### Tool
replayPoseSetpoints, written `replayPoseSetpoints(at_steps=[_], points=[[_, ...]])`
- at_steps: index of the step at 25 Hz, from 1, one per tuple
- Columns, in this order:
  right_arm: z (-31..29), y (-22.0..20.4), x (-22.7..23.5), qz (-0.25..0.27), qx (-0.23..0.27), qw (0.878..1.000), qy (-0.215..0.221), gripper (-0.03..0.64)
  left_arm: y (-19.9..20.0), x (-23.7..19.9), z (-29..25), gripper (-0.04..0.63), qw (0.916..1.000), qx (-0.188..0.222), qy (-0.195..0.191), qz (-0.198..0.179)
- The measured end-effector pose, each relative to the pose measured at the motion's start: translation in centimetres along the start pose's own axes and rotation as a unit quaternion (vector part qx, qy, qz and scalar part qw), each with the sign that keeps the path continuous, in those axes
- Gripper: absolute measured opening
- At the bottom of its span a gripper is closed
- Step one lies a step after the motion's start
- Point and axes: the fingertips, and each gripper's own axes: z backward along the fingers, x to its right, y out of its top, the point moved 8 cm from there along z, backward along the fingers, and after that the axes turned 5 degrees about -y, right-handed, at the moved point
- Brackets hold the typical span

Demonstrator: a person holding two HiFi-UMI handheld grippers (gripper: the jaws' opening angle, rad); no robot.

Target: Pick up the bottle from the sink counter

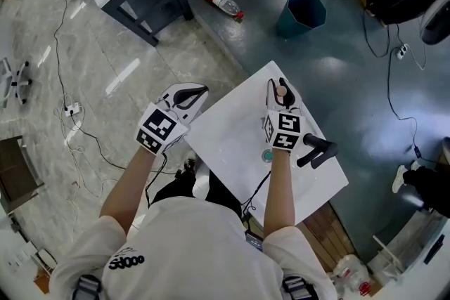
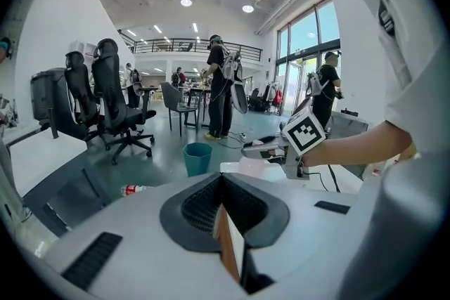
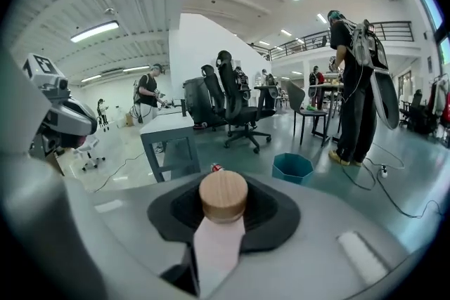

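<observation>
Pink bottle [image 3: 219, 239] with wooden cap, clamped in right tool [image 1: 280, 86] at far part of white surface [image 1: 232, 140]. Could slip or swing on lifting if gripped off-centre on smooth body. Left tool [image 1: 199, 90] closed, empty, beside the edge.

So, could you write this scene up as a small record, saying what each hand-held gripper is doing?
right hand-held gripper: jaws closed on pale pink bottle with round wooden cap
left hand-held gripper: jaws together, nothing held
surface: white sink counter with black tap
floor: teal bin; clear plastic bottle with red label, lying down
</observation>
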Motion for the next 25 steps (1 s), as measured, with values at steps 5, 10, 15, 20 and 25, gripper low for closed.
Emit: replayPoseSetpoints(at_steps=[5,10,15,20,25], points=[[2.9,1.9,-0.9,0.020,0.021,1.000,-0.004,0.115,0.2,0.7,1.1,0.006,0.9999,0.011,0.001,-0.009],[6.8,3.7,-2.4,0.035,0.031,0.999,-0.006,0.115,0.9,1.8,2.9,0.006,0.9993,0.032,-0.001,-0.019],[11.0,5.5,-3.8,0.036,0.040,0.998,-0.010,0.115,1.6,2.7,4.7,0.006,0.9982,0.051,-0.004,-0.031],[15.0,6.3,-5.5,0.038,0.042,0.998,-0.022,0.115,2.3,4.1,6.7,0.006,0.9963,0.073,-0.011,-0.043],[18.8,6.5,-7.0,0.022,0.052,0.998,-0.039,0.115,3.1,5.6,8.2,0.006,0.9935,0.093,-0.022,-0.062]])
